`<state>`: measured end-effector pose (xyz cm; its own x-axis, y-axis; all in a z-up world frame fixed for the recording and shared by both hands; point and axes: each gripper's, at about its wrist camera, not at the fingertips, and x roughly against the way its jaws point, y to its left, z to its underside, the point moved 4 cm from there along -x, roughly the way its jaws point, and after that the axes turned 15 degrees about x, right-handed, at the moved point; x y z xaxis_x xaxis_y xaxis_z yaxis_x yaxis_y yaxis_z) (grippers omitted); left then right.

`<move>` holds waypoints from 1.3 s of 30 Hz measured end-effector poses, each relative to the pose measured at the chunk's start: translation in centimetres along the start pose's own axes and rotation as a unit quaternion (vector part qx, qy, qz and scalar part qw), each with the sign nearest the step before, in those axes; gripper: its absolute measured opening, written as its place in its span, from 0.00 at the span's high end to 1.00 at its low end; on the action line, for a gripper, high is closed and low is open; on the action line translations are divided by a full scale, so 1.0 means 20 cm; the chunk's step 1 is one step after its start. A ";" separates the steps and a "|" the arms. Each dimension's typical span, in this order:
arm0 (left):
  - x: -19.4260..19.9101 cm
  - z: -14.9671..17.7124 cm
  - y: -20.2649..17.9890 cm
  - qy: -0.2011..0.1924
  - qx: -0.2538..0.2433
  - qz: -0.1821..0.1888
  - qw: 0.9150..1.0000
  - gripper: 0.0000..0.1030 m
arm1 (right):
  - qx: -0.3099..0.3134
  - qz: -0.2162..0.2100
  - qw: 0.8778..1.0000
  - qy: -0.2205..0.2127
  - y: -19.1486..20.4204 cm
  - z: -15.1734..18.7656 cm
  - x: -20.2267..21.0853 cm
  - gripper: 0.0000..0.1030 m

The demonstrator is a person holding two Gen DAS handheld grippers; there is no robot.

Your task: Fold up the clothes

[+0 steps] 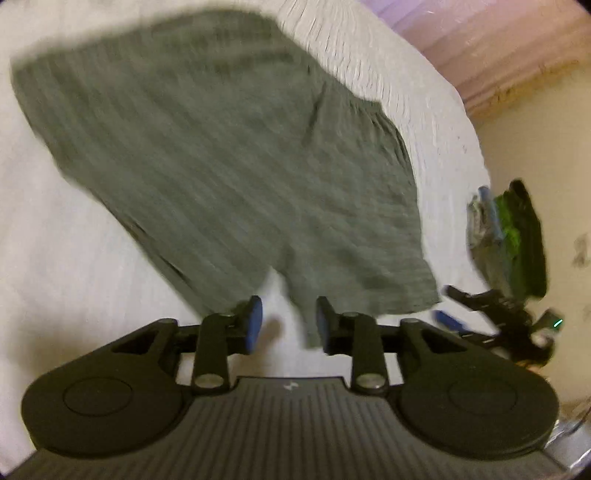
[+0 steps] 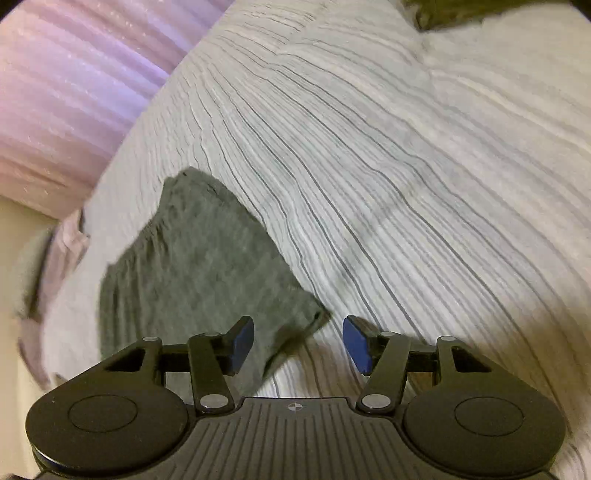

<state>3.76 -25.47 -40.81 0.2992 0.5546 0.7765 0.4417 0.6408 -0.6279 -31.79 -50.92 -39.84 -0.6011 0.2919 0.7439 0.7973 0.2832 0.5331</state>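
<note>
A pair of grey-green shorts (image 1: 221,158) lies spread flat on a white striped bedspread (image 1: 55,258), legs pointing toward me. My left gripper (image 1: 290,325) hovers open just above the crotch notch between the two leg hems, with nothing between its blue pads. In the right wrist view a corner of the same shorts (image 2: 199,266) lies under the left finger. My right gripper (image 2: 298,341) is open, holding nothing, just past that corner. The right gripper (image 1: 491,314) also shows at the far right of the left wrist view.
The bedspread (image 2: 406,166) stretches wide to the right. A pink curtain (image 2: 66,92) hangs beyond the bed edge. A stack of folded clothes (image 1: 509,236) sits off the bed's right side. Another dark garment (image 2: 450,13) lies at the far top of the bed.
</note>
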 end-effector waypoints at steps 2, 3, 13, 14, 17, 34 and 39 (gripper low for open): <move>-0.10 0.05 -0.01 0.001 0.018 -0.015 1.000 0.77 | -0.007 -0.017 1.000 0.004 -0.02 -0.01 -0.03 0.44; -0.12 0.06 0.00 -0.004 0.032 -0.020 0.999 0.79 | -0.007 -0.022 1.000 0.007 -0.03 -0.02 -0.05 0.51; -0.06 0.06 0.05 0.004 0.008 -0.033 0.999 1.00 | 0.137 0.061 0.988 0.043 0.04 -0.05 -0.11 0.99; -0.06 0.06 0.03 0.008 -0.006 -0.042 0.999 1.00 | 0.160 0.076 0.983 0.049 0.06 -0.04 -0.11 0.98; -0.02 0.07 -0.07 0.017 -0.074 -0.073 0.994 0.97 | 0.239 0.162 0.956 0.050 0.18 -0.04 -0.08 0.80; 0.05 0.38 -0.18 0.003 -0.110 -0.221 0.969 0.91 | 0.363 0.160 0.901 0.174 0.40 0.46 -0.01 0.33; 0.36 0.53 -0.29 -0.017 -0.149 -0.284 0.947 0.84 | 0.295 0.116 0.923 0.218 0.44 0.51 0.28 0.32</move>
<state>-5.51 -19.53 -32.16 -0.0836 0.1860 0.9790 0.7444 0.6648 -0.0627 -28.75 -37.44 -35.10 -0.2350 0.0480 0.9708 0.6554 0.7454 0.1218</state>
